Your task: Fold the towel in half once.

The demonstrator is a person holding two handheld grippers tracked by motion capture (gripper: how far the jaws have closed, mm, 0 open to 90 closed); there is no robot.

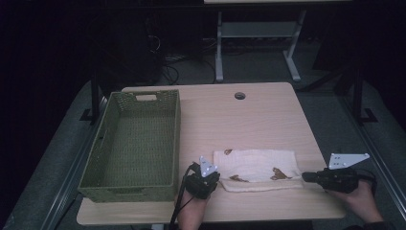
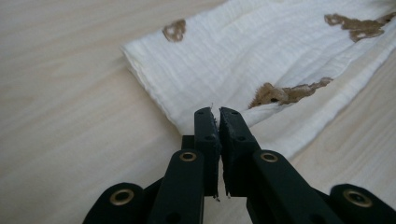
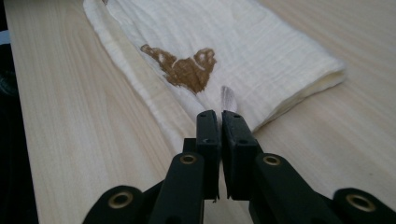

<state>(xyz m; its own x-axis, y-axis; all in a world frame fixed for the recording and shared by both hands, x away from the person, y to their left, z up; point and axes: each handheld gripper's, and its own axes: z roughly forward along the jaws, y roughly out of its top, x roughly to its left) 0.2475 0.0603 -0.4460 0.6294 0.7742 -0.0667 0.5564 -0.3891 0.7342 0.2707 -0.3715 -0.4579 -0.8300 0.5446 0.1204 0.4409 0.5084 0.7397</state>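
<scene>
The worktop (image 1: 268, 115) is carrying a green basket (image 1: 136, 143), sitting well off to the far side of the left gripper (image 1: 209, 178). The folded cloth (image 1: 256, 167) is lying flat between both grippers. The left gripper is pinching the cloth's near corner, jaws nearly closed. The right gripper (image 1: 306, 177) is nipping the opposite corner, jaws likewise almost together.

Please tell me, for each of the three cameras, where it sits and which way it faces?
High view: above the person's side, facing forward and down on table, basket; both hands show.
Left gripper view: rides the left gripper, shut on the cloth.
Right gripper view: rides the right gripper, shut on it too.
Shared: the cloth.
</scene>
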